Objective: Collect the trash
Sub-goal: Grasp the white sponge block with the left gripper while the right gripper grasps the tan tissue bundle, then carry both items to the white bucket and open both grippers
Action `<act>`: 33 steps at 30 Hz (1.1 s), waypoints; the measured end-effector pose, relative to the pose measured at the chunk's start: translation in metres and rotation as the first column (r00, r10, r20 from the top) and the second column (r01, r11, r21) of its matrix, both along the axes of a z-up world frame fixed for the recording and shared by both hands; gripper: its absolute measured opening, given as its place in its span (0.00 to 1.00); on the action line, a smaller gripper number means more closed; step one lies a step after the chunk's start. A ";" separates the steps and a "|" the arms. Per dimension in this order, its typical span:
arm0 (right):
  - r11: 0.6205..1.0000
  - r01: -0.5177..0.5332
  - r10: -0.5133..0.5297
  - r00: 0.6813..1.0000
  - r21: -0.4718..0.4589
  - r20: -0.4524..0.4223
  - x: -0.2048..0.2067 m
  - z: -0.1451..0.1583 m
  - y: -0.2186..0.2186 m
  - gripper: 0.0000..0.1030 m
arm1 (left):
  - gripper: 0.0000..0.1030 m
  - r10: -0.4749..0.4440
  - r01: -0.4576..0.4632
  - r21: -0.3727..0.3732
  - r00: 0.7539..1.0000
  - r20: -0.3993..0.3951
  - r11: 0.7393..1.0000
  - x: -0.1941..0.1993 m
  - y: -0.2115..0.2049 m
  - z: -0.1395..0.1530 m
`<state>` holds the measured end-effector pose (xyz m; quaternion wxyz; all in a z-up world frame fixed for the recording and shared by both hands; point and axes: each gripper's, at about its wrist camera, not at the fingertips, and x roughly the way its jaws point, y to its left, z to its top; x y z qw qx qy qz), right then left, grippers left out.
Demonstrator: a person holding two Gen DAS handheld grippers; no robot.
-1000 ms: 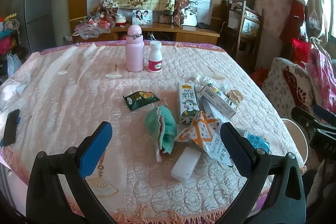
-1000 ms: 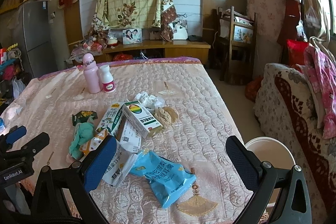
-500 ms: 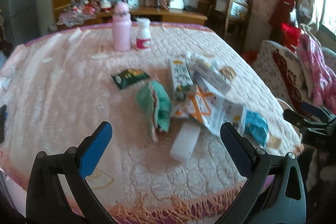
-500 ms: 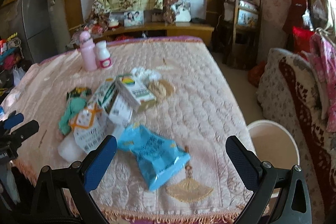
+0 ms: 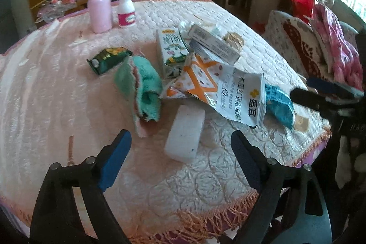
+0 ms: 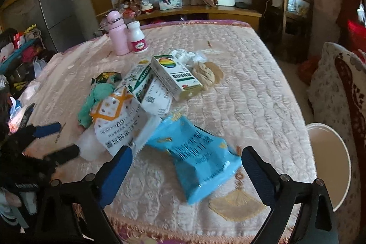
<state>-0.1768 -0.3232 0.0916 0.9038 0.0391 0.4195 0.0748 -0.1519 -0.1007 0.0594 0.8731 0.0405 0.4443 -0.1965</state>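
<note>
Left tongs (image 5: 180,160): jaws stand wide and have just been closing a little; nothing is pressed between the pads. Against the frames a second back, this unit sits lower and tilts further down, so the white foam block (image 5: 185,132) now lies in line between the two blue pads (image 5: 114,158), apart from both.

Right tongs (image 6: 186,172): jaws wide, likewise just closing slightly, holding nothing. They have dropped toward the blue snack bag (image 6: 194,152), which now fills the gap between the pads without visible contact.

Trash location: all litter remains on the quilted tabletop (image 6: 251,88). The white printed pouch (image 5: 238,95) overlaps the orange-patterned wrapper (image 5: 196,77); the milk carton (image 5: 170,49), the medicine box (image 6: 176,77), the green snack packet (image 5: 107,58) and the crumpled tissue (image 6: 187,55) lie behind them.

Not trash, by judgement: the teal cloth (image 5: 141,84), pink bottle (image 5: 100,6) and white pill bottle (image 5: 125,9).

Receptacle: a white bin (image 6: 329,164) stands on the floor just beside the tabletop's right edge.

Meaning for task: both units have passed from overview to approach; each appears committed to one item, and no item is collected yet.
</note>
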 end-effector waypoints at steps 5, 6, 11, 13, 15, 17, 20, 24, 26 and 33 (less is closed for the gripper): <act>1.000 -0.008 0.008 1.000 -0.001 0.015 0.015 0.004 0.005 0.92 | 0.59 -0.027 0.028 0.026 0.999 -0.046 0.999 0.012 -0.009 -0.015; 1.000 0.000 0.000 1.000 -0.004 0.016 0.019 0.004 0.003 0.92 | 0.48 -0.031 0.033 0.028 0.997 -0.064 0.999 0.015 -0.010 -0.018; 0.999 0.054 -0.054 0.999 0.002 0.005 0.052 0.006 -0.018 0.93 | 0.25 -0.040 0.041 0.003 0.994 -0.100 0.999 0.020 -0.007 -0.023; 0.996 0.084 -0.084 0.996 0.001 -0.007 0.075 0.002 -0.028 0.92 | 0.25 -0.051 0.050 -0.005 0.995 -0.089 0.999 0.018 -0.005 -0.017; 0.994 0.106 -0.106 0.994 0.006 -0.030 0.096 -0.005 -0.036 0.88 | 0.25 -0.054 0.054 -0.010 0.995 -0.079 0.999 0.017 -0.003 -0.012; 0.993 0.110 -0.107 0.991 0.041 -0.077 0.122 -0.015 -0.043 0.74 | 0.25 -0.050 0.049 -0.015 0.996 -0.071 0.999 0.018 0.000 -0.007; 0.990 0.108 -0.096 0.988 0.093 -0.122 0.147 -0.028 -0.046 0.68 | 0.25 -0.037 0.034 -0.041 0.997 -0.073 0.999 0.022 0.006 -0.001; 0.986 0.121 -0.104 0.984 0.112 -0.143 0.171 -0.043 -0.047 0.54 | 0.25 -0.021 0.016 -0.060 0.997 -0.073 0.998 0.035 0.006 0.005; 0.981 0.133 -0.111 0.982 0.138 -0.154 0.178 -0.046 -0.051 0.45 | 0.25 -0.015 0.010 -0.071 0.997 -0.070 0.997 0.042 0.003 0.008; 0.980 0.109 -0.083 0.983 0.164 -0.162 0.178 -0.050 -0.054 0.22 | 0.25 0.010 -0.015 -0.098 0.999 -0.050 0.995 0.063 -0.005 0.017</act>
